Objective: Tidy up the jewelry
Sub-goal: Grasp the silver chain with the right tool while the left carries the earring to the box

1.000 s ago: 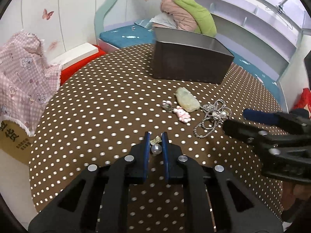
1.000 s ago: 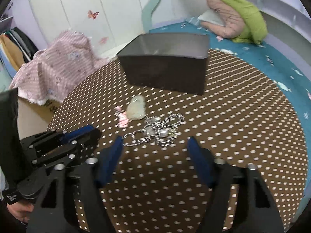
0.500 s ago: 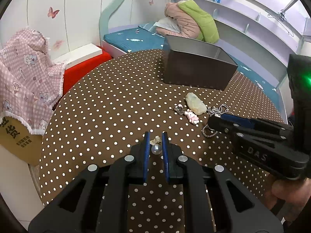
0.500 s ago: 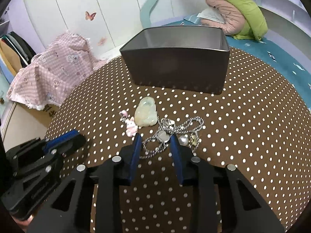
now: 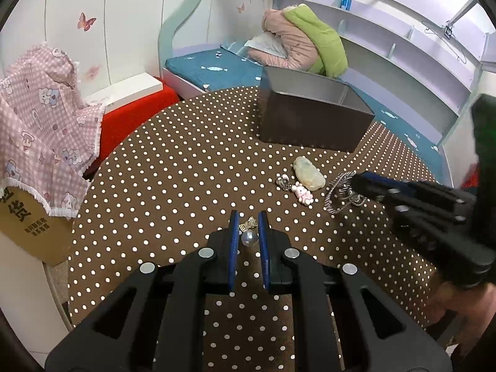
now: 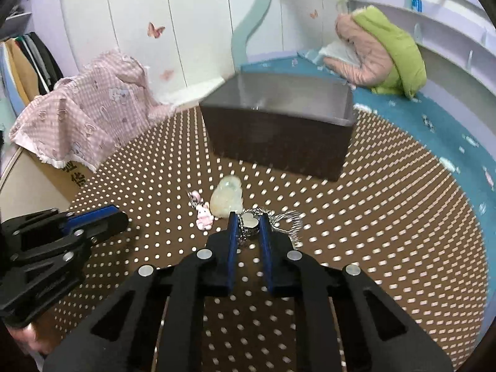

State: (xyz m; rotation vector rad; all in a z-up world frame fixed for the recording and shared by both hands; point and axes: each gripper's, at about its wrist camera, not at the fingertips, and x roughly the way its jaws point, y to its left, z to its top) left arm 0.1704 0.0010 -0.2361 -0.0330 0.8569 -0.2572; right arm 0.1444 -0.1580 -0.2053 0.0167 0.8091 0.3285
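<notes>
My left gripper (image 5: 248, 217) is shut on a pearl earring (image 5: 249, 238) with a small gold bow, held above the dotted brown table (image 5: 173, 186). My right gripper (image 6: 248, 219) is shut on a silver chain necklace (image 6: 251, 221) with a heart pendant; the chain trails onto the table (image 6: 387, 217). In the left wrist view the right gripper (image 5: 359, 181) holds the chain (image 5: 336, 198) at the right. A pale jade pendant (image 5: 308, 172) and a pink bunny charm (image 5: 302, 193) lie in front of the open dark box (image 5: 310, 124).
A pink checked cloth (image 5: 37, 124) covers a cardboard box left of the table. A red stool with a white box stands behind. A blue bench with pink and green jackets (image 5: 307, 43) lies beyond the dark box (image 6: 279, 133).
My right gripper moved forward over the necklace and closed from wide open onto it. My left gripper stayed shut on the earring and lifted and pulled back a little.
</notes>
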